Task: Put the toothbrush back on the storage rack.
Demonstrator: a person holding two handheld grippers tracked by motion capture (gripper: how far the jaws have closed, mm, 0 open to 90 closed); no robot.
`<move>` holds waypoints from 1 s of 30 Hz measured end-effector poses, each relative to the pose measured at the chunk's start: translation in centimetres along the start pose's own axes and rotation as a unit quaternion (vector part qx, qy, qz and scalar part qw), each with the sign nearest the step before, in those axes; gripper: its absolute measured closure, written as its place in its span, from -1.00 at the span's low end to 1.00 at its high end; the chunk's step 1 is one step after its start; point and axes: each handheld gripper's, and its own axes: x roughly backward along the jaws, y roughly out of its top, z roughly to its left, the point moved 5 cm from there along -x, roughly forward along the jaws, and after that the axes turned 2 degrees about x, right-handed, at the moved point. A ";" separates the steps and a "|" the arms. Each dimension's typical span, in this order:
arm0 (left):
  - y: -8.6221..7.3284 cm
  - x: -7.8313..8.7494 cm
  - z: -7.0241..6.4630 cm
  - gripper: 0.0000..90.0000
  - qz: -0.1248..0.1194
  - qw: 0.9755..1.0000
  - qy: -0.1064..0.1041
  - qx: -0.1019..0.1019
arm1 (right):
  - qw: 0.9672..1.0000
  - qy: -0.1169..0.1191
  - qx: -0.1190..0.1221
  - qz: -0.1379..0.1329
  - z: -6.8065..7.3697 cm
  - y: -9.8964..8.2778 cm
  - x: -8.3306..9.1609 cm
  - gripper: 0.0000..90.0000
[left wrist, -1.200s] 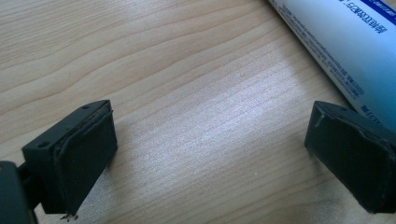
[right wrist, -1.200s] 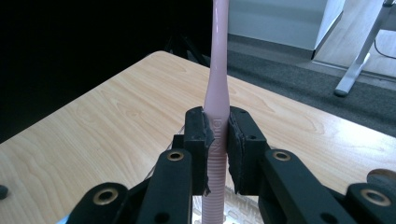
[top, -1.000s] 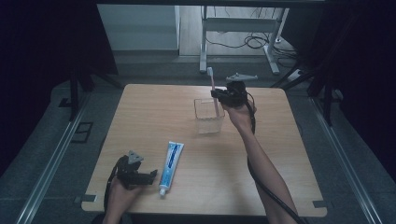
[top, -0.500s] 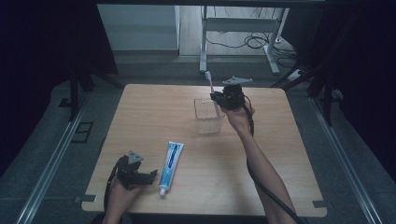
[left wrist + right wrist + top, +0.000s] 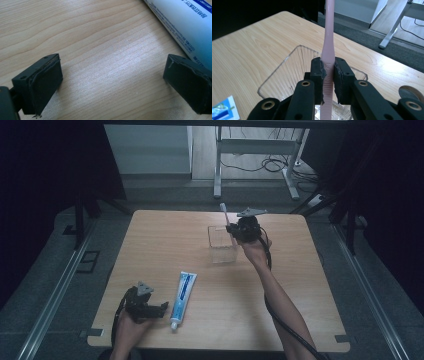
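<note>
My right gripper (image 5: 235, 231) is shut on a pink toothbrush (image 5: 328, 50), which stands upright between its pads (image 5: 317, 75). It hangs over the clear plastic cup (image 5: 223, 245) at the table's far middle; the toothbrush (image 5: 224, 213) sticks up above the cup (image 5: 287, 72), its lower end inside the rim. A white and blue toothpaste tube (image 5: 183, 291) lies flat near the front left. My left gripper (image 5: 159, 309) rests on the table just left of the tube, open, with bare wood between its pads (image 5: 47, 82). The tube (image 5: 182, 27) runs past the right jaw.
The wooden table (image 5: 165, 240) has bare wood between the cup and the tube. A metal desk frame (image 5: 250, 150) and cables stand on the floor behind the table. Dark curtains hang at both sides.
My right gripper has sunk a little with the toothbrush, closer to the cup. The left gripper and the tube have not moved.
</note>
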 end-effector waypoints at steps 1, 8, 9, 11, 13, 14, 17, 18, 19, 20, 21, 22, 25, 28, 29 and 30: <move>0.0 0.0 0.0 -0.95 0.000 1.000 0.000 0.000 | 1.000 -0.001 0.002 0.002 0.0 -0.2 -0.1 0.74; 0.0 0.0 -0.1 -0.95 0.000 1.000 0.000 0.004 | 1.000 -0.002 0.004 0.013 -0.2 -1.1 -0.8 0.73; 0.0 0.0 -0.1 -0.95 0.000 1.000 0.000 0.004 | 1.000 -0.002 0.004 0.016 -0.2 -1.2 -0.9 0.73; 0.0 0.0 -0.1 -0.95 0.000 1.000 0.000 0.004 | 1.000 -0.005 0.004 0.019 -0.3 -1.5 -1.1 0.73; 0.0 0.0 0.0 -0.95 0.000 1.000 0.001 0.004 | 1.000 -0.004 0.000 0.021 -0.4 -1.7 -1.3 0.73; 0.0 0.0 0.0 -0.95 0.000 1.000 0.001 0.004 | 1.000 -0.004 0.000 0.023 -0.4 -1.8 -1.4 0.73; 0.0 0.0 0.0 -0.95 0.000 1.000 0.001 0.004 | 1.000 -0.004 0.001 0.029 -0.3 -2.1 -1.6 0.73; 0.0 0.0 0.0 -0.95 0.000 1.000 0.001 0.004 | 1.000 -0.004 0.002 0.030 -0.3 -2.1 -1.7 0.73; 0.0 0.0 0.0 -0.95 0.000 1.000 0.001 0.004 | 0.999 -0.005 0.002 0.033 -0.3 -2.2 -1.8 0.73; 0.0 0.0 0.0 -0.95 0.000 1.000 0.001 0.004 | 0.999 -0.004 0.002 0.036 -0.2 -2.3 -1.9 0.73; 0.0 0.0 0.0 -0.95 0.000 1.000 0.001 0.004 | 0.999 -0.004 0.003 0.038 -0.2 -2.4 -2.0 0.73; 0.0 0.0 0.0 -0.95 0.000 1.000 0.001 0.004 | 0.999 -0.005 0.006 0.041 -0.1 -2.5 -2.1 0.73; 0.0 0.0 0.0 -0.95 0.000 1.000 0.001 0.004 | 0.999 -0.006 0.009 0.049 0.1 -2.7 -2.3 0.73; 0.0 0.0 0.0 -0.95 0.000 1.000 0.001 0.004 | 0.998 -0.007 0.012 0.055 0.2 -2.8 -2.6 0.73; 0.0 0.0 0.0 -0.95 0.000 1.000 0.001 0.004 | 0.998 -0.007 0.016 0.056 0.3 -2.8 -2.7 0.73; 0.0 0.0 0.0 -0.95 0.000 1.000 0.001 0.004 | 0.998 -0.008 0.017 0.058 0.3 -2.9 -2.8 0.73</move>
